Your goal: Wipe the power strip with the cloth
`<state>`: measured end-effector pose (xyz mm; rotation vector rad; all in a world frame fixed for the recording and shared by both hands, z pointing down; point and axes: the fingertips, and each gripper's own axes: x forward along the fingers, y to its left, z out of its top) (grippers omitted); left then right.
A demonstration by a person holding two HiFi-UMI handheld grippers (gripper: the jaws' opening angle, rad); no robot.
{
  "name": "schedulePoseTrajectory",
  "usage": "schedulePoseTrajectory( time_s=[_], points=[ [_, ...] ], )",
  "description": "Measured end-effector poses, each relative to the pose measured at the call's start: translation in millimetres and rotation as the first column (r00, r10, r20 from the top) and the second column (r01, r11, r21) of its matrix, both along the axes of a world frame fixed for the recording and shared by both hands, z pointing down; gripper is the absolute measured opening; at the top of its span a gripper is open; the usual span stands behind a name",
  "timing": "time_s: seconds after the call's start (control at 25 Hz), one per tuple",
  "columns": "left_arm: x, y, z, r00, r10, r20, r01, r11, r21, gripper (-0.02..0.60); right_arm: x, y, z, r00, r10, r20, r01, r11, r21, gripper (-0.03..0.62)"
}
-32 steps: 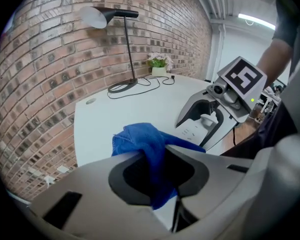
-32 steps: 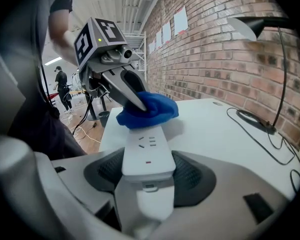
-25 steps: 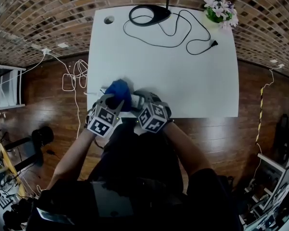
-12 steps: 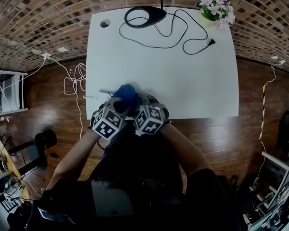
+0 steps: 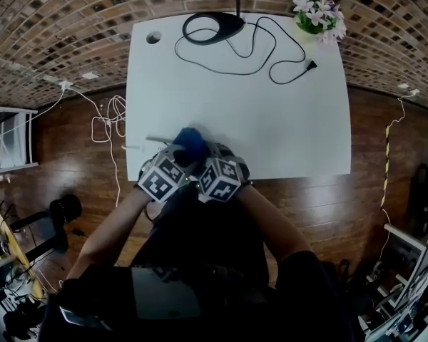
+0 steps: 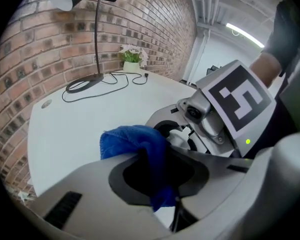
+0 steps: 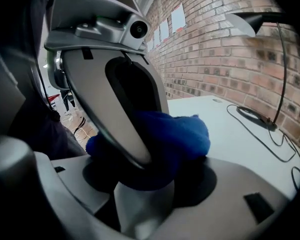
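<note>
The blue cloth [image 5: 191,142], clamped in the left gripper [image 5: 183,153], was carried to the right along the near edge of the white table [image 5: 271,112] until it was brought close against the right gripper [image 5: 211,155]. The white stretch of power strip [image 7: 140,209] that had been seen between cloth and right gripper was covered. The gap between the two marker cubes [image 5: 162,179] was narrowed, so that they were left almost touching. The right gripper's jaws were opened slightly further, with the power strip between them.
</note>
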<state>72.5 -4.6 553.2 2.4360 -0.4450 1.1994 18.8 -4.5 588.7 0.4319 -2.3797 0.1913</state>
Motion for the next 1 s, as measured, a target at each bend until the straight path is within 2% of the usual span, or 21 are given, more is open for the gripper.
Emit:
schedulePoseTrajectory(
  time_s=[0.32,0.52,0.76,1.0],
  points=[
    [7.1,0.8,-1.7,0.998,0.06,-0.036,-0.06,0.998,-0.01,0.075,1.6,-0.4,-0.3,1.0,-0.004,-0.002,0.004,1.0,-0.009,0.298],
    [7.3,0.4,0.7,0.999,0.04,-0.007,-0.04,0.999,0.02,0.075,4.1,-1.9,-2.0,1.0,-0.003,0.004,0.002,1.0,0.006,0.298],
    [1.5,-0.3,-0.7,0.999,-0.008,-0.047,0.008,1.0,0.0,0.075,0.7,-0.8,-1.2,1.0,0.001,-0.003,-0.001,1.0,-0.007,0.296],
    [1.1,-0.9,-1.6,0.997,-0.003,-0.076,0.002,1.0,-0.006,0.075,0.9,-2.2,-2.0,1.0,0.009,-0.005,-0.009,1.0,0.0,0.296]
  ],
)
